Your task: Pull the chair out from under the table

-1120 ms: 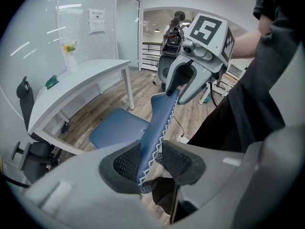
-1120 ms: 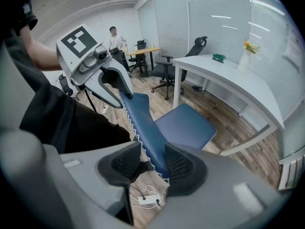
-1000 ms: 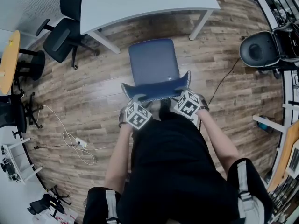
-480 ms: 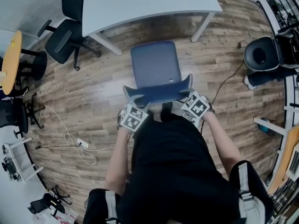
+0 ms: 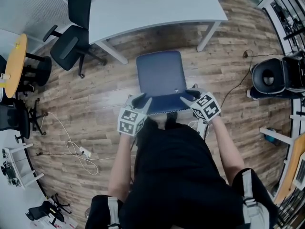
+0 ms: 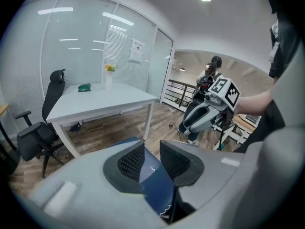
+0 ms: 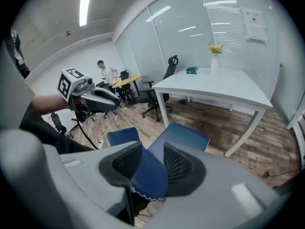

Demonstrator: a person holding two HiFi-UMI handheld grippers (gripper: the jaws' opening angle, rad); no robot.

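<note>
the wooden floor [image 5: 95, 94] fills most of the head view, and the white worktop [image 5: 152, 4] runs across the top of the frame. the chair [image 5: 159, 73] stands in the middle of the frame, below the worktop's near edge. its blue seat lies wholly in the open, with a strip of floor showing between the seat's upper edge and the worktop, so no part of it looks tucked under. from that i judge the pull is done, or as good as done.

the backrest is at the seat's lower edge, just in front of my body. my left hand-held gripper [image 6: 151, 159] is at the backrest's left corner and my right hand-held gripper [image 7: 152, 163] at its right corner. in each gripper view the blue backrest edge stands between the two jaws and fills the gap from pad to pad. both pairs of jaws have just been closing on it, and i read both as clamped on the chair.

what is left seems small to me: perhaps drawing the chair a little further from the worktop, then letting go with both hand-held grippers.
</note>
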